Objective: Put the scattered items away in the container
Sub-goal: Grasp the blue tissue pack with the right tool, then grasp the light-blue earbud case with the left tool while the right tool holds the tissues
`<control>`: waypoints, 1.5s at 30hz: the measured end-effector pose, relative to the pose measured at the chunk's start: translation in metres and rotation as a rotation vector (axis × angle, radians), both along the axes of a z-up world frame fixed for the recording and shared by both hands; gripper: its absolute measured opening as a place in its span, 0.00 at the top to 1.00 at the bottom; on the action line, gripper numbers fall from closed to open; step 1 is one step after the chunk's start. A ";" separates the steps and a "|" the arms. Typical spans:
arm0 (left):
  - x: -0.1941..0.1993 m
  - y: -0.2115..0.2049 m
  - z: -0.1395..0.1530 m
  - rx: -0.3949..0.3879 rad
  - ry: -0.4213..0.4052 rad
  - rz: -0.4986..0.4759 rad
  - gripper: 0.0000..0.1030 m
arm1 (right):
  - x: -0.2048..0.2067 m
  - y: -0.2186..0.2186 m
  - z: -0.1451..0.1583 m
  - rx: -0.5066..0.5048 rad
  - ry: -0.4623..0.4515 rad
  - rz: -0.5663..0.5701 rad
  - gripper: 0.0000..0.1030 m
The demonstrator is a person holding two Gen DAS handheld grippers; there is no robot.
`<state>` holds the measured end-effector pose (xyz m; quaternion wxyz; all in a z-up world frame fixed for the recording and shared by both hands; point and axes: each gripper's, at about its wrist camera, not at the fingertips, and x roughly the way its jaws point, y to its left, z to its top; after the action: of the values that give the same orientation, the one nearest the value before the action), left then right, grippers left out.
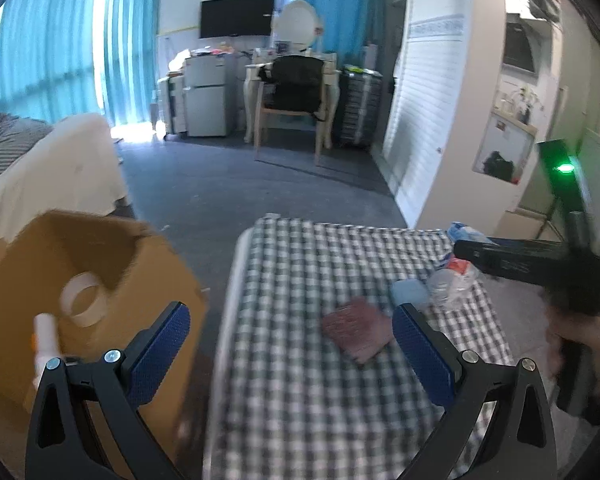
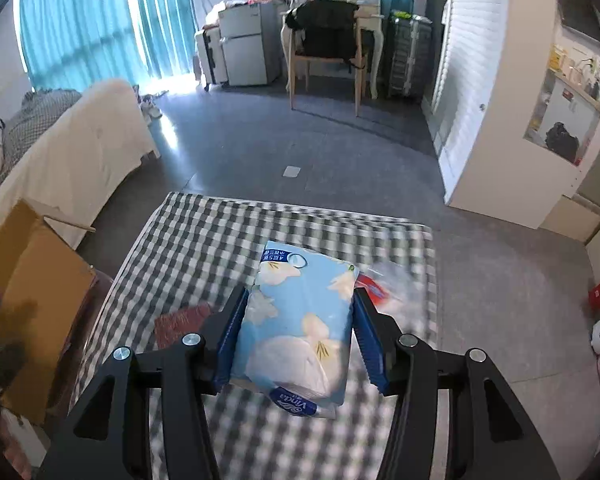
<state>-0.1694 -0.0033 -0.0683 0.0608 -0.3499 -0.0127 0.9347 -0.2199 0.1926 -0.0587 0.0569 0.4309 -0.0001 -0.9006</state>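
Note:
In the right wrist view my right gripper (image 2: pixel 300 294) is shut on a blue tissue pack (image 2: pixel 296 344) printed with white flowers, held above the checked tablecloth (image 2: pixel 204 240). Both pads press its sides. A reddish-brown flat item (image 2: pixel 182 322) lies on the cloth to the left, and a clear plastic bottle (image 2: pixel 388 280) lies to the right. My left gripper (image 1: pixel 290 344) stands open and empty over the table's left edge. Beside it is the open cardboard box (image 1: pixel 140 264), holding a tape roll (image 1: pixel 85 300) and a white tube (image 1: pixel 46 336). The reddish-brown item (image 1: pixel 358 332), a light blue block (image 1: pixel 408 294) and the bottle (image 1: pixel 452 284) lie ahead.
A hand (image 1: pixel 588 340) holds the right gripper's black body (image 1: pixel 540 268) at the right of the left wrist view. A cloth-covered bed (image 2: pixel 80 152) stands left of the table. Grey floor (image 2: pixel 280 140), a chair (image 2: pixel 328 40) and a white cabinet (image 2: pixel 480 120) lie beyond.

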 end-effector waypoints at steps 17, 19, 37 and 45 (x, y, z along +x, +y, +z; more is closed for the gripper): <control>-0.072 0.141 -0.087 -0.137 -0.039 -0.218 0.01 | 0.050 0.069 0.011 -0.052 0.030 -0.072 0.50; -0.078 0.147 -0.091 -0.145 -0.047 -0.221 0.03 | 0.051 0.075 0.009 -0.061 0.026 -0.077 0.50; -0.095 0.167 -0.123 -0.186 -0.145 -0.256 0.41 | 0.053 0.086 0.002 -0.089 0.016 -0.085 0.50; -0.084 0.165 -0.117 -0.199 -0.120 -0.236 0.47 | 0.057 0.084 0.007 -0.087 0.026 -0.083 0.50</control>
<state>-0.2534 0.1619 -0.1854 0.1343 -0.4084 0.1176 0.8952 -0.1625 0.2771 -0.0512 0.0384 0.4157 -0.0563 -0.9069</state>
